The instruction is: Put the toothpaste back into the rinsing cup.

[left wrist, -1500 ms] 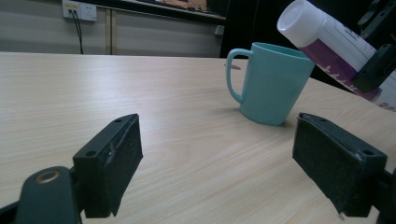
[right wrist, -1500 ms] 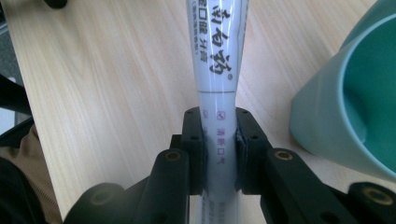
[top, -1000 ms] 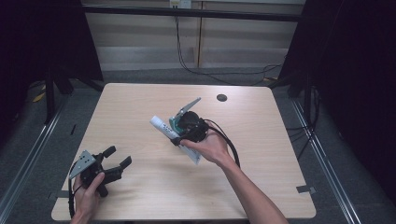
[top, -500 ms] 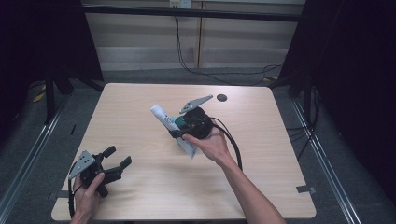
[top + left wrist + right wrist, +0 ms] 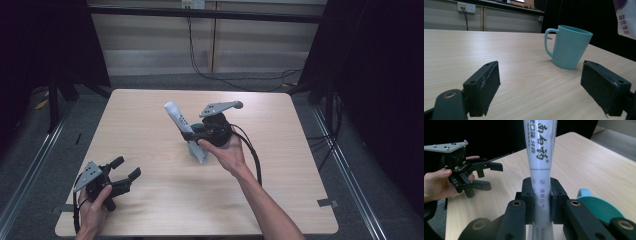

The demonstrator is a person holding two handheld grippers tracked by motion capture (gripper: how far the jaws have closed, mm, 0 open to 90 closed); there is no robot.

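The right gripper [image 5: 194, 134], pinching the toothpaste tube [image 5: 178, 119], has tilted it more upright.

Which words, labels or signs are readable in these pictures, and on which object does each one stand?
"清新口气": small purple print on the white tube, between the right gripper pads.
Large dark characters higher on the tube: cut off, not surely readable.
Purple print on the white banner: too blurred to read.
Teal mug: no text.

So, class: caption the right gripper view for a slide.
Right gripper clamps a white toothpaste tube above a teal mug.
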